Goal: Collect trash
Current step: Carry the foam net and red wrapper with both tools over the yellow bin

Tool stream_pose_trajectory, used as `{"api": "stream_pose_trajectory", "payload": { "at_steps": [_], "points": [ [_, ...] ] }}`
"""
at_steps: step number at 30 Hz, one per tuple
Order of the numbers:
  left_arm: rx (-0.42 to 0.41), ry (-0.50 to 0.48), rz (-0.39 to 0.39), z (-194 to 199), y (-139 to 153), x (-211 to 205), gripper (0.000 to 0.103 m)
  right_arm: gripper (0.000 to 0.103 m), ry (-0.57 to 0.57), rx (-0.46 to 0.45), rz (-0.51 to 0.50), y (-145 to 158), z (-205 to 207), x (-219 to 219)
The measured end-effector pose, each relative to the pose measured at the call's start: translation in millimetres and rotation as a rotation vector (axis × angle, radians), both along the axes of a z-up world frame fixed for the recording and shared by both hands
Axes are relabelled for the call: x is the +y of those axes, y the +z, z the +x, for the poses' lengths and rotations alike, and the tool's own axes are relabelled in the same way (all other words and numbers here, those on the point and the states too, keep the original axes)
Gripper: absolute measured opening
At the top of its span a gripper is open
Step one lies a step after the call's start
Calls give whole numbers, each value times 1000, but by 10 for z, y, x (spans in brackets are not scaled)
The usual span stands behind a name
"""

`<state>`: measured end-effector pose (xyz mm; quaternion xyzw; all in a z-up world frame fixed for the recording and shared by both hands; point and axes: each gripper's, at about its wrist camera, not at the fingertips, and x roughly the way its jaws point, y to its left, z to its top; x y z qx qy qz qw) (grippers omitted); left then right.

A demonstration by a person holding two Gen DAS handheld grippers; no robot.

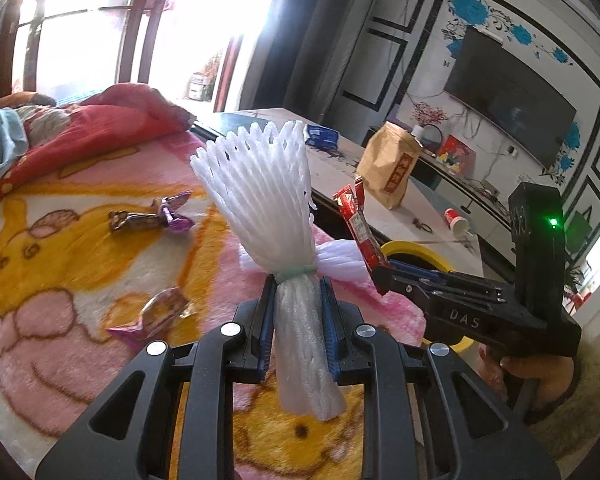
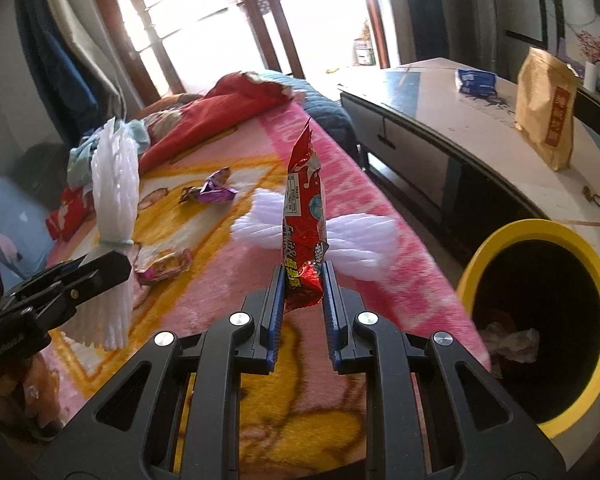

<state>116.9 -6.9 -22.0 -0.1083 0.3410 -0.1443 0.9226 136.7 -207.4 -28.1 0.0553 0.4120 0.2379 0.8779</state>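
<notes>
Your left hand-held gripper [image 1: 296, 300] is clamped on a white foam fruit net [image 1: 260, 188], pinched just below its green band so the ribbed mesh fans out above the jaws like a shuttlecock and a squashed tail hangs below. It is soft, springy foam, so it will likely compress in the grip rather than slip. Beneath it lies the bed's plush blanket [image 1: 60, 264], pink and yellow fleece, with trash not yet gathered: a crinkled purple candy wrapper [image 1: 152, 216], a clear-and-pink wrapper [image 1: 160, 312] nearer you, and a second foam net [image 2: 356, 244] lying flat beside the edge.

Your right hand-held gripper [image 2: 303, 280] is closed on a red snack packet [image 2: 305, 208], thin glossy foil standing upright from the pads with a torn top. To its right, off the bed's edge, stands the yellow-rimmed bin [image 2: 480, 256], dark inside with crumpled paper at the bottom. Behind it the glossy worktop [image 2: 440, 96] carries a tan paper bag [image 2: 548, 112].

Both pieces look lifted clear, so you seem to be mid-carry. Next, bring each over the bin's mouth before releasing; the light foil may drift.
</notes>
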Motion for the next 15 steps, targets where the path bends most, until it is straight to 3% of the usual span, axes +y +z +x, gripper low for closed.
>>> {"api": "stream_pose_trajectory", "payload": {
  "at_steps": [15],
  "points": [
    [-19, -106, 2, 170, 15, -451, 20, 13, -166, -19, -17, 30, 22, -607]
  ]
}}
